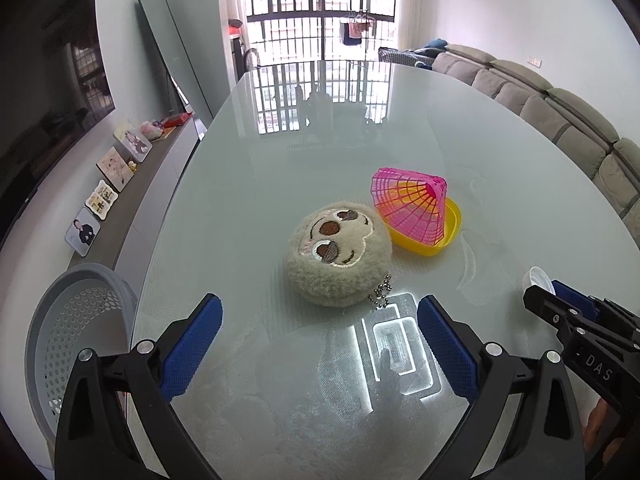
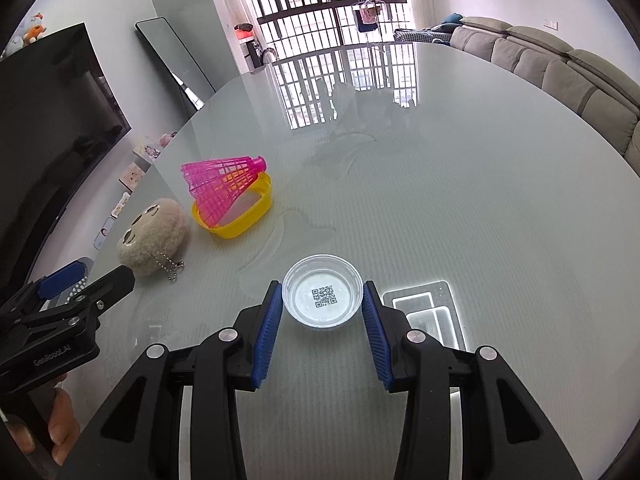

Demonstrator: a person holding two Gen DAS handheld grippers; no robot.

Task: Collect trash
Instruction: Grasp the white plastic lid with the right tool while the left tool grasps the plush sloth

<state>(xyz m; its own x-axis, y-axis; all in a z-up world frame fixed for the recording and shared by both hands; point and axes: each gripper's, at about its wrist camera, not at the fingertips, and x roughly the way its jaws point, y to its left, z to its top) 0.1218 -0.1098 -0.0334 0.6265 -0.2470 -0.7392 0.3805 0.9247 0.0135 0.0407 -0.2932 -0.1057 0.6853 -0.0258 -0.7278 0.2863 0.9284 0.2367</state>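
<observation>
The right gripper (image 2: pixel 322 300) clasped a small clear plastic cup (image 2: pixel 322 291) with a QR code on its bottom, its blue ribbed pads (image 2: pixel 267 332) touching both sides of the rim just above the glossy pale table (image 2: pixel 460 200). The left gripper (image 1: pixel 320 344) stood wide apart and empty, pointing at a round beige plush sloth-face keychain (image 1: pixel 338 254). Beyond the plush, a pink plastic mesh cone (image 1: pixel 412 210) leaned in a yellow plastic dish (image 1: pixel 450 236), and a grey perforated basket (image 1: pixel 76 332) sat beside the table's left edge.

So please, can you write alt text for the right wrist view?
The right tongs clasp a small clear plastic cup with a QR code, on a glossy table. Further left lie a plush keychain and a pink shuttlecock in a yellow dish.
</observation>
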